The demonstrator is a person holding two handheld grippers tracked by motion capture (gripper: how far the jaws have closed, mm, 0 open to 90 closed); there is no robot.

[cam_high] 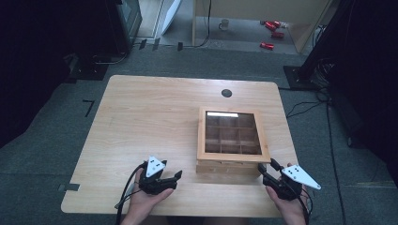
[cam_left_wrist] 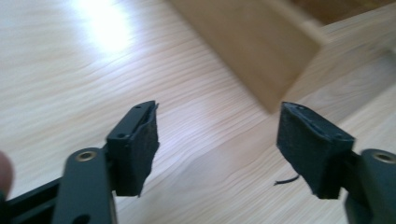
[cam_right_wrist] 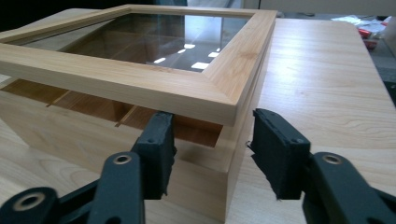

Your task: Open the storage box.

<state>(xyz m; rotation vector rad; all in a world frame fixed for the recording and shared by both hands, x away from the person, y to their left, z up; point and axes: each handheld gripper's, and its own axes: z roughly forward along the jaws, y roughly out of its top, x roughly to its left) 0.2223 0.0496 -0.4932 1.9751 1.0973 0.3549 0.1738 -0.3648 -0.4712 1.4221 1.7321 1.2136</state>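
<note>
A wooden table (cam_high: 141, 122) takes up the middle of the high view. Right of centre on it sits a wooden box (cam_high: 232, 140), its glass lid (cam_right_wrist: 140, 60) raised slightly above the base. At the box's lower right corner, the right gripper (cam_high: 268, 169) stands wide open, empty, straddling that corner. Lower left, the left gripper (cam_high: 174, 178) is open, holding nothing.

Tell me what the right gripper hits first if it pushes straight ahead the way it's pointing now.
Most likely the near right corner of the wooden box. The right gripper has its open jaws straddling that corner, just below the slightly raised glass-paned lid. Exact depth is unclear, but the corner looks very close.
</note>
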